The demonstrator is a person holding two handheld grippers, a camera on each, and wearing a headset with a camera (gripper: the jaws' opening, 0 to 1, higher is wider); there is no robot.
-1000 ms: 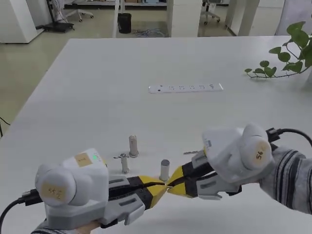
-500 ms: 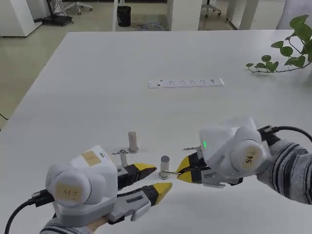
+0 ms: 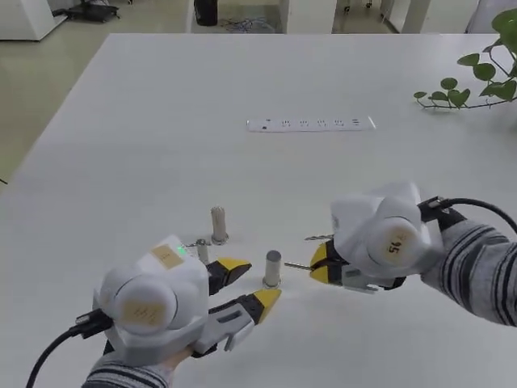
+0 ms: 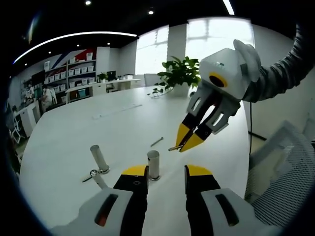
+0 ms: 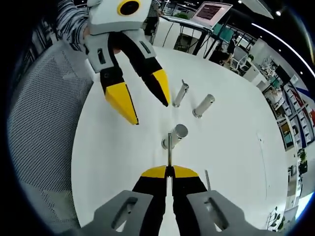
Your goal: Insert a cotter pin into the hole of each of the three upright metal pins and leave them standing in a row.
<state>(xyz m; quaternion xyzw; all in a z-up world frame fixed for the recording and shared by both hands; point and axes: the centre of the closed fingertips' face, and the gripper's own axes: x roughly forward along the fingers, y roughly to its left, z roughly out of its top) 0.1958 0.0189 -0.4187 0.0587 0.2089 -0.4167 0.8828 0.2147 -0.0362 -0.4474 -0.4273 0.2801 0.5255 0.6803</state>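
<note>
Three short metal pins stand on the white table (image 3: 145, 145): a far one (image 3: 219, 225), one (image 3: 202, 250) with a cotter pin through it, and a near one (image 3: 273, 268). My right gripper (image 3: 319, 265) is shut on a cotter pin (image 3: 297, 265) and holds it level, its tip close to the near pin's top (image 5: 175, 135). In the right gripper view the cotter pin (image 5: 169, 147) runs straight out from the shut jaws (image 5: 170, 172). My left gripper (image 3: 252, 281) is open, just left of the near pin (image 4: 154, 163), holding nothing.
A loose cotter pin (image 3: 317, 238) lies on the table behind the right gripper. A white power strip (image 3: 308, 124) lies farther back. Plant leaves (image 3: 468, 85) reach in at the far right. A mesh chair (image 5: 44, 123) stands by the table's near edge.
The left gripper's jaws have let go at the cotter pin, opened and drawn back to the left. The right gripper keeps the cotter pin and has backed off a little to the right.
</note>
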